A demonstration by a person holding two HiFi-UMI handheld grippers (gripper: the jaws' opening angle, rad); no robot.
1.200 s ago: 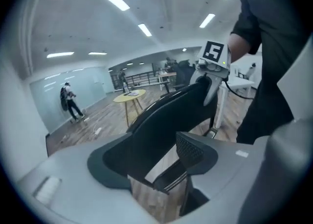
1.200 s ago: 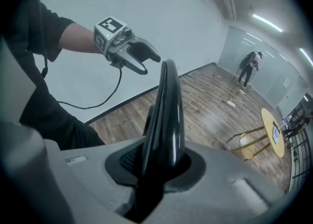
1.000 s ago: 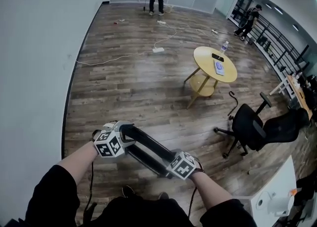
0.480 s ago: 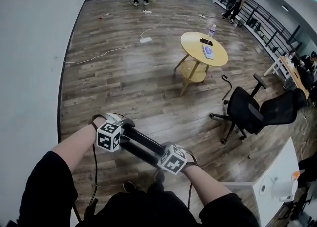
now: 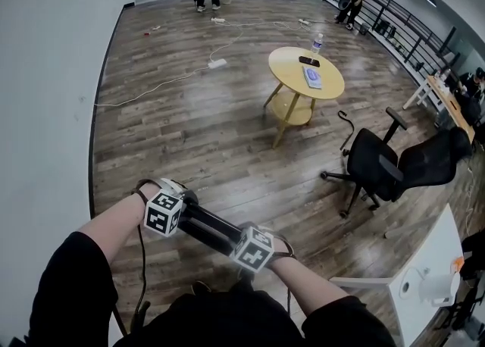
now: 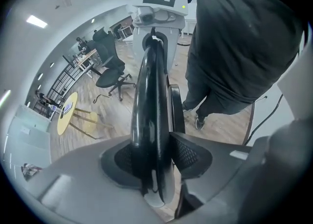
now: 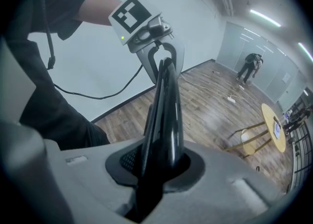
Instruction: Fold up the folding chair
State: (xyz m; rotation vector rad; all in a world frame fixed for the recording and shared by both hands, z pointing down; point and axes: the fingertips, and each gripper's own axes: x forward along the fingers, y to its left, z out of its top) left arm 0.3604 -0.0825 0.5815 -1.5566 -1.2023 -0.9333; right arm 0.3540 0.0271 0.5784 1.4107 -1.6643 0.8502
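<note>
Folding chair [image 5: 208, 226] — black, glossy — over wooden floor [image 5: 189, 133]

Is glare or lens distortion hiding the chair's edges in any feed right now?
Head view: sharp and evenly lit, floor bowed by the wide lens, with a soft sheen on the boards. Left gripper view: heavy fisheye, dark corners, pale reflections streaking the glossy folding chair. Right gripper view: same fisheye; the chair's lower part goes plain black, upper edges readable.
</note>
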